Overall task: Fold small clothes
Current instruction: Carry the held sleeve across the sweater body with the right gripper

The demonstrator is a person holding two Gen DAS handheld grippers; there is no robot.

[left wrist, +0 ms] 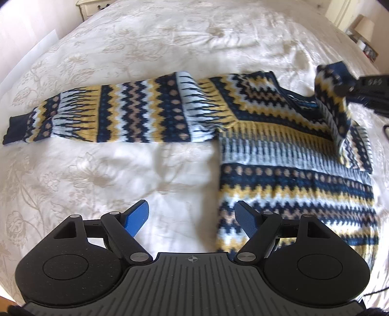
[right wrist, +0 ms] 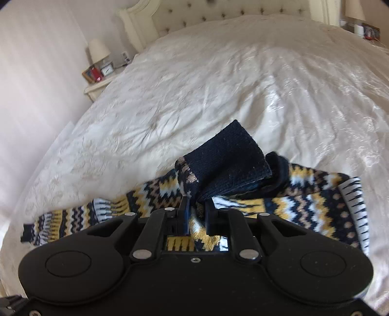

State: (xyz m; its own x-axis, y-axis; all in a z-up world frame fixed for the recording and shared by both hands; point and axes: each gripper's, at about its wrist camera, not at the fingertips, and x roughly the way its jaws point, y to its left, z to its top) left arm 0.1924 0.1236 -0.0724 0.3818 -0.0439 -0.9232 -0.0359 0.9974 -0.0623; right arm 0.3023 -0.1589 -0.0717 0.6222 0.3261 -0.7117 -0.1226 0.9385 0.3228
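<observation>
Left wrist view
Sweater [left wrist: 291, 155]: a patterned knit in navy, yellow, pale blue and tan, lying flat on the bed [left wrist: 145, 43], its body toward the right.
Left sleeve [left wrist: 116, 111]: stretched out straight to the left across the cream bedspread, navy cuff at the far end.
Right sleeve [left wrist: 333, 97]: lifted off the sweater's body near the neckline, its end raised.
Left tongs [left wrist: 192, 218]: spread wide, holding nothing, blue fingers [left wrist: 137, 216] hovering over the bedspread; the right finger sits above the sweater's lower left edge.
Right tongs [left wrist: 342, 87]: enter from the right edge, pinching the raised sleeve end.

Right wrist view
Right tongs [right wrist: 197, 216]: drawn narrow, clamped on the knit just below the navy cuff [right wrist: 233, 160], which stands up past the fingertips.
Sweater [right wrist: 304, 209]: spread beneath and to the right of the tongs; the other sleeve [right wrist: 73, 218] runs off to the left.
Bed [right wrist: 218, 85]: cream bedspread, tufted headboard [right wrist: 218, 14] behind.
Nightstand [right wrist: 97, 85]: left of the bed, carrying a lamp [right wrist: 98, 51], a small clock [right wrist: 107, 69] and a framed picture [right wrist: 92, 74].
</observation>
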